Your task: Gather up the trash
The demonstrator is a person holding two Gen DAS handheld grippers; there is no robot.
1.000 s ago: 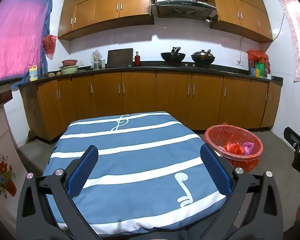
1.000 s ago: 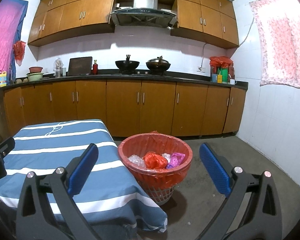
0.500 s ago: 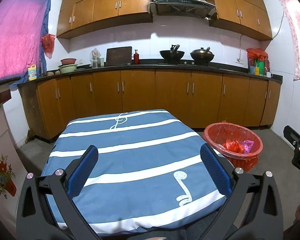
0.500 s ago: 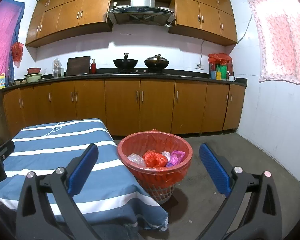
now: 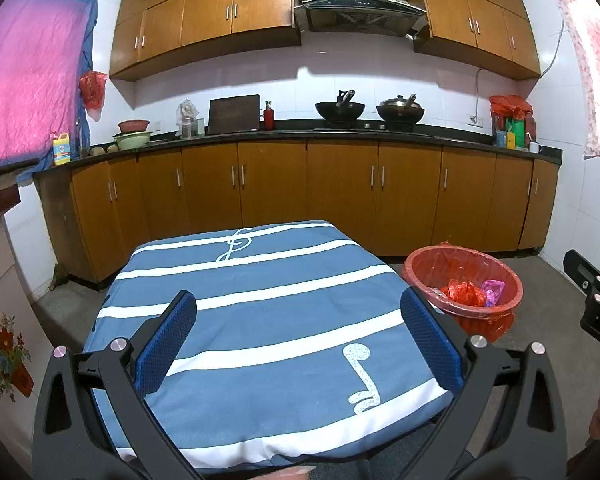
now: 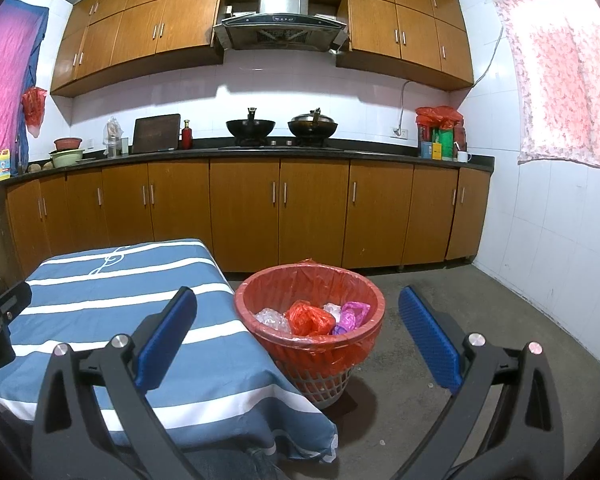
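Observation:
A red-lined waste basket (image 6: 356,344) stands on the floor just right of the table; in it lie a red bag (image 6: 310,318), a purple wrapper (image 6: 352,314) and clear plastic (image 6: 270,317). The same basket (image 5: 496,318) shows at the right of the left wrist view. My left gripper (image 5: 298,334) hangs open over the blue and white striped tablecloth (image 5: 268,320), nothing between its blue pads. My right gripper (image 6: 298,332) is open too, held above and in front of the basket, empty.
The striped table (image 6: 112,300) fills the left of the right wrist view. Brown cabinets (image 6: 312,208) and a dark counter with two woks (image 6: 251,126) run along the back wall. Bare concrete floor (image 6: 480,312) lies right of the basket. A white tiled wall (image 6: 560,248) bounds the right side.
Both views have tipped slightly, so the kitchen sits a little lower in frame. Both grippers stay open and empty; the basket's contents are unchanged.

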